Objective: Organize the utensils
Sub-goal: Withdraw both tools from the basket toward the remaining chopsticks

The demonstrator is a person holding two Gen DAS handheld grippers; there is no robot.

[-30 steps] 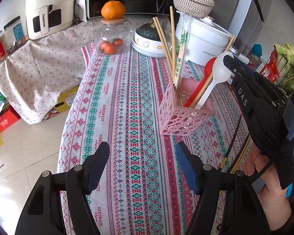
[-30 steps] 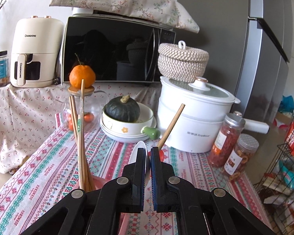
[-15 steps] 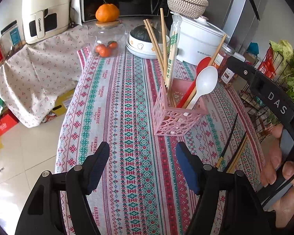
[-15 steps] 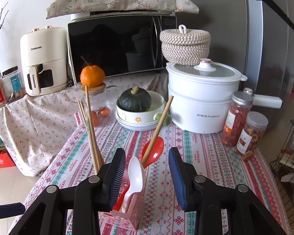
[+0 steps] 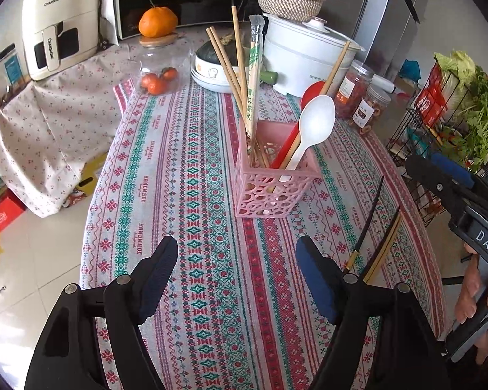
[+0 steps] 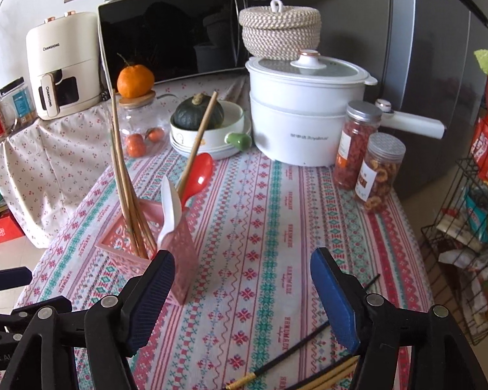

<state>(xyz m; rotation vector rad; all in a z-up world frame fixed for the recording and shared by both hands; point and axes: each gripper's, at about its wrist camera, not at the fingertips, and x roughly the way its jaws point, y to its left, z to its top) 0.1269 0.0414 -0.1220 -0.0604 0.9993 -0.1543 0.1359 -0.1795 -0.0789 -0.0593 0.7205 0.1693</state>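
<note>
Where it pinched the white spoon (image 6: 170, 209) a second ago, right gripper (image 6: 244, 295) has just been opening, jaws now empty, pulled back. Left gripper (image 5: 236, 279) spread, empty. Spoon stands tilted in pink holder (image 5: 270, 191) among chopsticks (image 5: 234, 65); black chopsticks (image 6: 304, 347) on tablecloth (image 5: 185, 162).

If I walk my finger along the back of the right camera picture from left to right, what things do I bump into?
Air fryer → orange → green squash in its bowl → white pot → red jar → jar of dried rings.
</note>
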